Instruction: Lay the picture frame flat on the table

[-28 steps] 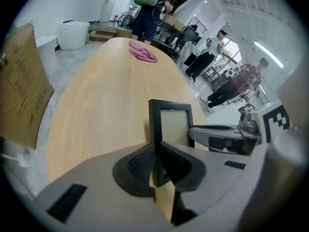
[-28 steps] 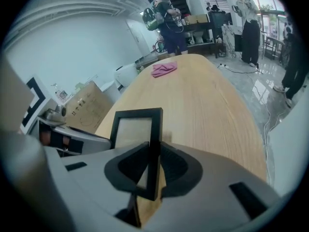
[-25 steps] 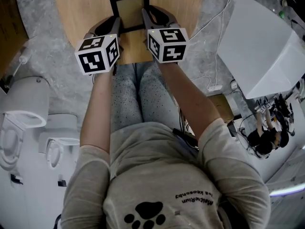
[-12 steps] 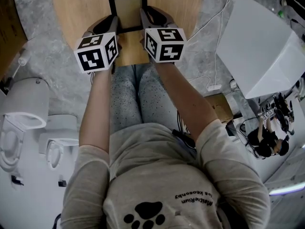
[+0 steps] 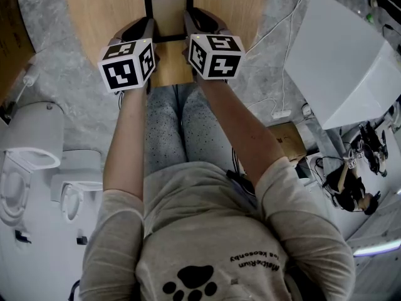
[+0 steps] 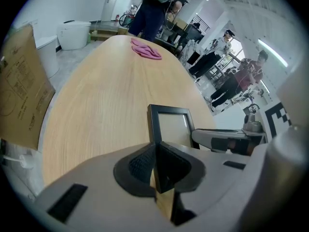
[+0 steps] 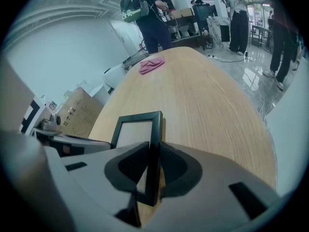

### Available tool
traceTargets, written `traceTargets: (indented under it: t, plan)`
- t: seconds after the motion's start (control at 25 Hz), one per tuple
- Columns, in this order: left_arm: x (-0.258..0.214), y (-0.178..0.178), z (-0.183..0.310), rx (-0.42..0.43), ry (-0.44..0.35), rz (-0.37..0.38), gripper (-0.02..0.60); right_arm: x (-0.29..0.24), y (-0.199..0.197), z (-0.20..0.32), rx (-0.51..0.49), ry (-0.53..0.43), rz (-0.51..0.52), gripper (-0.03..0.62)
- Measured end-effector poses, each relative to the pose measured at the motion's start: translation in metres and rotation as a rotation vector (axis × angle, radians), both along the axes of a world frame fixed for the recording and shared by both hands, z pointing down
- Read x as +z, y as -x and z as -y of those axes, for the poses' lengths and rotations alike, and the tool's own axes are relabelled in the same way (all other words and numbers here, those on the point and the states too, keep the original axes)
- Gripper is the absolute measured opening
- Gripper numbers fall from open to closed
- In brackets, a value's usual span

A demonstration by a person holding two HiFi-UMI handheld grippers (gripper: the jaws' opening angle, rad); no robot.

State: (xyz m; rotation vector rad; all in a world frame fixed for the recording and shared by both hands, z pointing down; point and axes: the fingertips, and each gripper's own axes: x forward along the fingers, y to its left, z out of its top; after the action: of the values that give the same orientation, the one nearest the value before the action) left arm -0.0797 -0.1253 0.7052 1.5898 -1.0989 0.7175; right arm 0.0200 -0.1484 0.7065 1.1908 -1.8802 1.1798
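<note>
We hold the frame [image 5: 168,12] between both claws, over the near end of the table [image 5: 100,11], with its face turned up toward the head camera. In the left gripper view the left claw [image 6: 155,167] has its pads pressed on the frame's [image 6: 170,124] left side bar, close to the near corner. Its jaws stand only a little apart and have just been closing tighter on that bar. In the right gripper view the right claw [image 7: 151,170] is clamped the same way on the right side bar of the frame [image 7: 135,129], its jaws narrowly parted by the black moulding. From above, the left claw [image 5: 149,29] and right claw [image 5: 188,24] sit on either side of the frame, level with each other. We cannot tell whether the frame's far edge touches the wood or hangs just above it. A pink cloth [image 6: 145,49] lies well apart at the far end of the table. A cardboard sheet [image 6: 19,95] leans beside the table's left edge. People stand in the room beyond the table.
</note>
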Motion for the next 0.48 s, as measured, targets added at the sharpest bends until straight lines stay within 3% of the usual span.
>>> traceTargets:
  t: [0.48]
  plan:
    - [0.0019,-0.0018,0.0007,-0.009,-0.003,0.029,0.035,0.0011,0.0011,-0.0010,-0.076,-0.027,-0.008,0.074]
